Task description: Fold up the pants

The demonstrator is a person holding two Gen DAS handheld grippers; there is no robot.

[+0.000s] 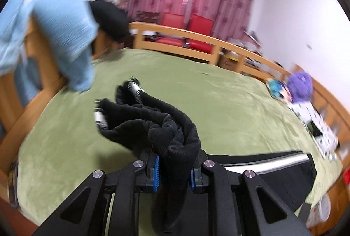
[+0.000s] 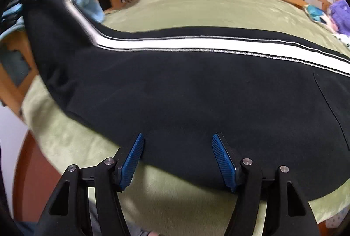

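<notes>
The black pants [image 2: 186, 94] with a white side stripe [image 2: 196, 44] lie stretched across the green bed cover [image 2: 196, 8]. My right gripper [image 2: 177, 159] is open, its blue pads [image 2: 131, 166] just above the near edge of the pants, holding nothing. My left gripper [image 1: 175, 172] is shut on a bunched end of the pants [image 1: 166, 133], lifted above the bed, with zipper ends [image 1: 99, 119] sticking out. In the right wrist view the lifted end [image 2: 43, 8] rises at the far left. The rest of the pants [image 1: 273, 172] trails to the right.
A wooden bed rail [image 1: 196, 37] rings the far side. A light blue garment [image 1: 65, 39] and a black garment [image 1: 111, 17] hang over the left rail. A purple item [image 1: 299, 85] and patterned cloth [image 1: 315, 124] lie at the right edge. Red chairs [image 1: 196, 26] stand behind.
</notes>
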